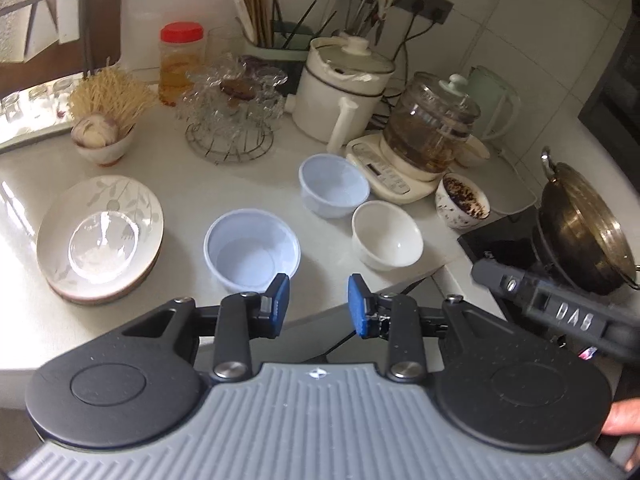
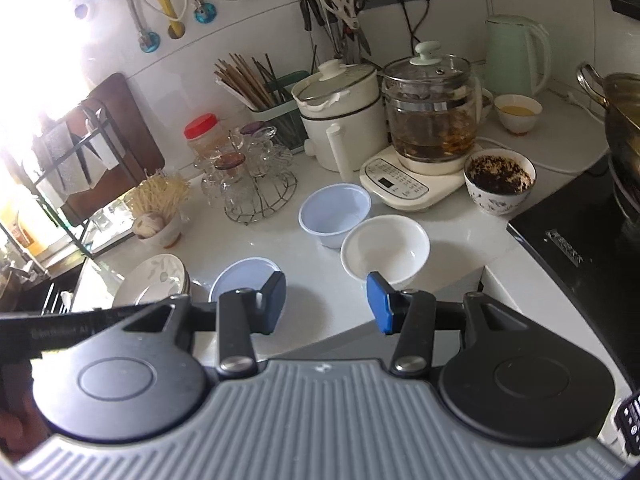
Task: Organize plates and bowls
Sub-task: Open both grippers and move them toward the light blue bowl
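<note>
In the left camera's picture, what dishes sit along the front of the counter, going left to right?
Leaf-patterned plate with a clear glass bowl on it → pale blue bowl → white bowl → patterned bowl of dark bits.

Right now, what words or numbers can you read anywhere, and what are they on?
"DAS": raised letters on the right hand-held gripper arm, as best I can read them.
Pale print on the left hand-held gripper arm: too blurred.
Brand on the black cooktop: too blurred.
Buttons and display on the kettle base: too small.
Nothing else readable.
</note>
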Demonstrator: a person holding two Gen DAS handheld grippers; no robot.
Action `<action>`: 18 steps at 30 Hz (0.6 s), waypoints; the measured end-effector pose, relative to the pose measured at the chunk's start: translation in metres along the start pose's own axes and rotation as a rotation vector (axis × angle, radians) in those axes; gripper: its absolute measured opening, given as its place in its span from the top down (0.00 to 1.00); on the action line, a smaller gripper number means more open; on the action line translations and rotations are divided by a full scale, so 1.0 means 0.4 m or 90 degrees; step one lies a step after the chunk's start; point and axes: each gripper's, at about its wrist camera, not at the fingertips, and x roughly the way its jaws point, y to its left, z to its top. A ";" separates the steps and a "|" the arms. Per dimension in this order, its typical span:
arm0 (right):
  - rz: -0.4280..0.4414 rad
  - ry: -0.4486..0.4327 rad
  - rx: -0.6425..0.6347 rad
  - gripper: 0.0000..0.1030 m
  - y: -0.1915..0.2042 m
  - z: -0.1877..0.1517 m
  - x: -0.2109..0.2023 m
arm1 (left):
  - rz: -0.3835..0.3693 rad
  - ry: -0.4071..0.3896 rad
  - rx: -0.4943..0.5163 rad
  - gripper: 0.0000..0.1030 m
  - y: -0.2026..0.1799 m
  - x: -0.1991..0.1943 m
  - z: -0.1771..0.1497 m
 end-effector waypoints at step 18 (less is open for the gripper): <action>-0.048 -0.045 0.052 0.53 0.070 -0.014 0.040 | -0.067 0.005 0.031 0.58 0.100 0.094 0.112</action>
